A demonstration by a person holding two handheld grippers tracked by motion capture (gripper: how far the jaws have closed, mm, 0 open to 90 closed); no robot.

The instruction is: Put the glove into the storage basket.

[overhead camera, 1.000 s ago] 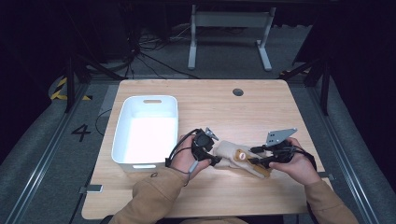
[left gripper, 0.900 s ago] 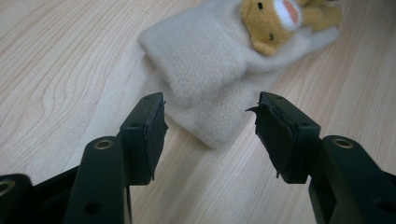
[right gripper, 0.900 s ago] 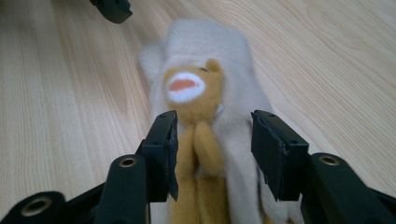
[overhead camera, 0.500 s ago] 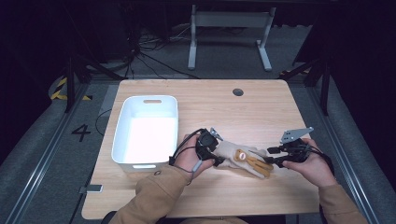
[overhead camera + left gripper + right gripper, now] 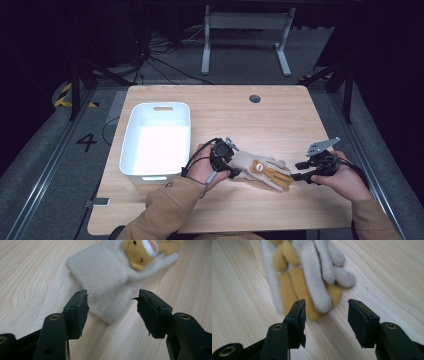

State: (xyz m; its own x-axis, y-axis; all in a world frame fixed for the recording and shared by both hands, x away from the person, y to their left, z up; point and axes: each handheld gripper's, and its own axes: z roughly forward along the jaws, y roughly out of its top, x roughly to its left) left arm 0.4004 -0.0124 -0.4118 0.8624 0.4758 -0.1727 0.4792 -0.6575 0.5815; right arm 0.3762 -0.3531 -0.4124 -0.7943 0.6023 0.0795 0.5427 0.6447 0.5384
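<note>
On the table, right tongs have left the glove.

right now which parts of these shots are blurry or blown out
High view: bin interior blown out white, surroundings dark. Left gripper view: glove soft, bear face blurred, fingers sharp. Right gripper view: glove tips fairly sharp, far part soft.

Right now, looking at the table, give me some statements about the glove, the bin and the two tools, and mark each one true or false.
1. The glove lies flat on the table. True.
2. The white bin holds the glove. False: the glove lies on the wood to the right of the bin.
3. The left tool stands open at the glove's cuff end. True.
4. The right tool is clamped on the glove's fingers. False: its jaws stand apart, just short of the fingertips.
5. The glove bears a small bear face. True.
</note>
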